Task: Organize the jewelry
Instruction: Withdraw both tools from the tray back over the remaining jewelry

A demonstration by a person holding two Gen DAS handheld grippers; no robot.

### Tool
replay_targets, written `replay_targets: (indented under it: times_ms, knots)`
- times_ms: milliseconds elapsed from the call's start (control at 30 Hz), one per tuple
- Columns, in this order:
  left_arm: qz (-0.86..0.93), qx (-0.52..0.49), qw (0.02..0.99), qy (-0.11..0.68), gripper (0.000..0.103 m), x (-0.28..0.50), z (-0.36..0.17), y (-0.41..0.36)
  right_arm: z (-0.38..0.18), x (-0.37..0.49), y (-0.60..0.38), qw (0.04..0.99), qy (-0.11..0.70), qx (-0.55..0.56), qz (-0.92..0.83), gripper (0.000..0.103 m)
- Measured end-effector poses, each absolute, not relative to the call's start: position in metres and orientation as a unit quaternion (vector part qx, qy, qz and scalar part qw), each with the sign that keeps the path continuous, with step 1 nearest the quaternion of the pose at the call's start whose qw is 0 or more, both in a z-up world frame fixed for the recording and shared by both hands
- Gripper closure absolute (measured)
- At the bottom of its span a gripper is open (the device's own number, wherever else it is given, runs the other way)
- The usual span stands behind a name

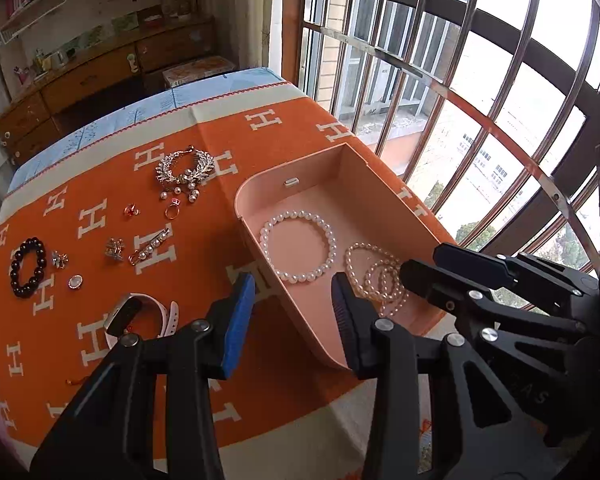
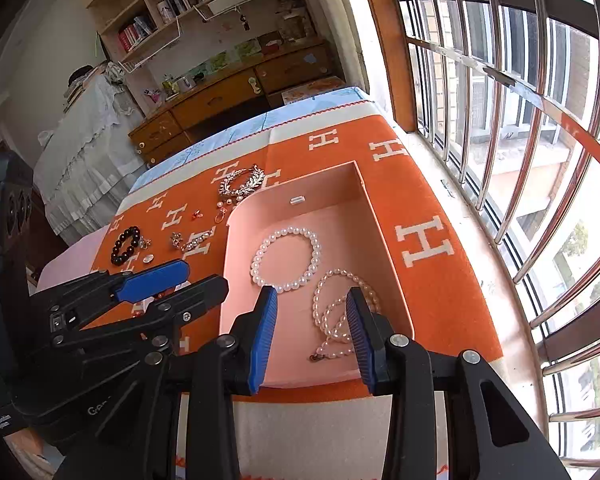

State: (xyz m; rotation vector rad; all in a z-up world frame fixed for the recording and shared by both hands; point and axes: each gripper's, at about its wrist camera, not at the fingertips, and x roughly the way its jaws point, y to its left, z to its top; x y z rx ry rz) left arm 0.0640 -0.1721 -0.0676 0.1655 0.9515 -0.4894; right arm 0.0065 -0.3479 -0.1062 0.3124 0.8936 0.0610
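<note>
A pink jewelry box [image 1: 352, 184] [image 2: 380, 232] lies open on the orange cloth. Inside are a white pearl bracelet [image 1: 300, 246] [image 2: 286, 258] and a small-pearl necklace [image 1: 374, 276] [image 2: 332, 312]. My left gripper [image 1: 294, 284] is open and empty above the box's left wall. My right gripper [image 2: 312, 300] is open and empty above the near part of the box, beside the necklace. Loose on the cloth are a leaf brooch [image 1: 186, 170] [image 2: 242, 184], a dark bead bracelet [image 1: 28, 268] [image 2: 126, 246], rings [image 1: 172, 209], a pearl clip [image 1: 150, 247] and a white watch [image 1: 140, 316].
The table [image 1: 284, 92] stands against a barred window [image 1: 460, 80] on the right. A wooden desk [image 2: 228, 92] and bookshelves [image 2: 180, 0] stand behind it. The other gripper shows at the right edge of the left wrist view [image 1: 500, 280] and at the left of the right wrist view [image 2: 140, 292].
</note>
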Motion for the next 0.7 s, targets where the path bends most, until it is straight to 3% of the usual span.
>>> replay_targets:
  times_ms: [700]
  knots:
    - [-0.156,0.017,0.878,0.453,0.066,0.080,-0.054,-0.046,-0.087,0.046,-0.262,0.894,0.435,0.092,0.062,0.067]
